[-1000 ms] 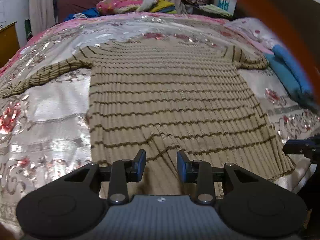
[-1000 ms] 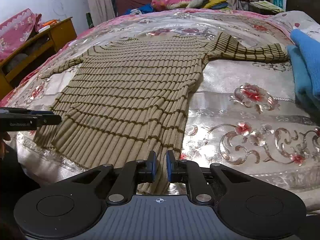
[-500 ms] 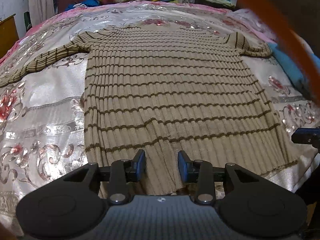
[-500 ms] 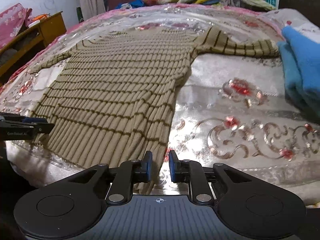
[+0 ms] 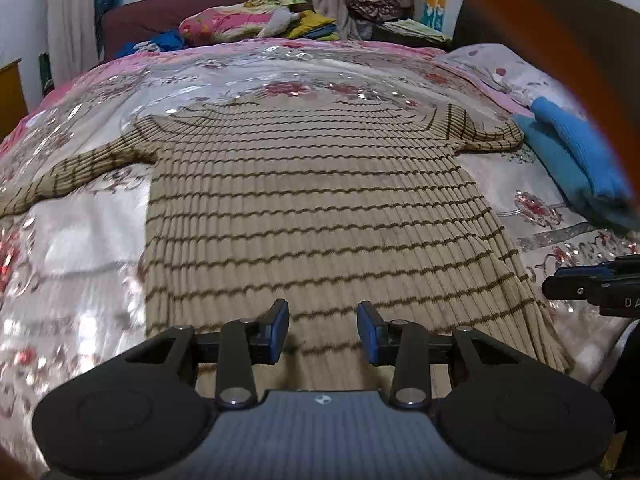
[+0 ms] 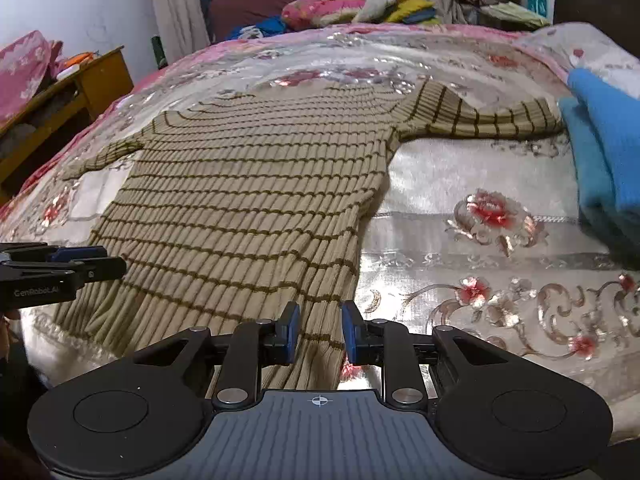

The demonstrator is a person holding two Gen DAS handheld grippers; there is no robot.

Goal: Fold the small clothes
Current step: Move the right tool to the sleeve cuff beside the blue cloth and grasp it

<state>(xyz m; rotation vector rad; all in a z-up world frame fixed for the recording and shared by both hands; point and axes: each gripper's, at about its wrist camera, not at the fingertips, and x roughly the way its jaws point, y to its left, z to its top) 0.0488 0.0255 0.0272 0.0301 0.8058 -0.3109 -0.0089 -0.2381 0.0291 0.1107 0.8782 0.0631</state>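
A beige ribbed sweater with thin brown stripes point(image 5: 312, 200) point(image 6: 248, 200) lies flat on the bed, sleeves spread to both sides. My left gripper point(image 5: 323, 330) hovers open over the middle of the near hem, with nothing pressed between its blue pads. My right gripper point(image 6: 320, 330) is at the hem's right corner; its jaws are opening, the hem fabric shows in the gap, and the pads stand off it. Each gripper also appears side-on in the other view: the right gripper point(image 5: 592, 288) and the left gripper point(image 6: 60, 268).
The shiny floral bedspread point(image 5: 80, 240) point(image 6: 480, 184) covers the bed. A folded blue garment point(image 5: 576, 160) point(image 6: 604, 152) lies at the right, close to the sweater's right sleeve. Pillows and piled clothes point(image 5: 248, 26) sit at the headboard. A wooden desk point(image 6: 92, 80) stands to the left.
The right gripper's jaws have widened around the hem corner. Both views now look further up the bed, showing more of the headboard. The sweater lies as before.
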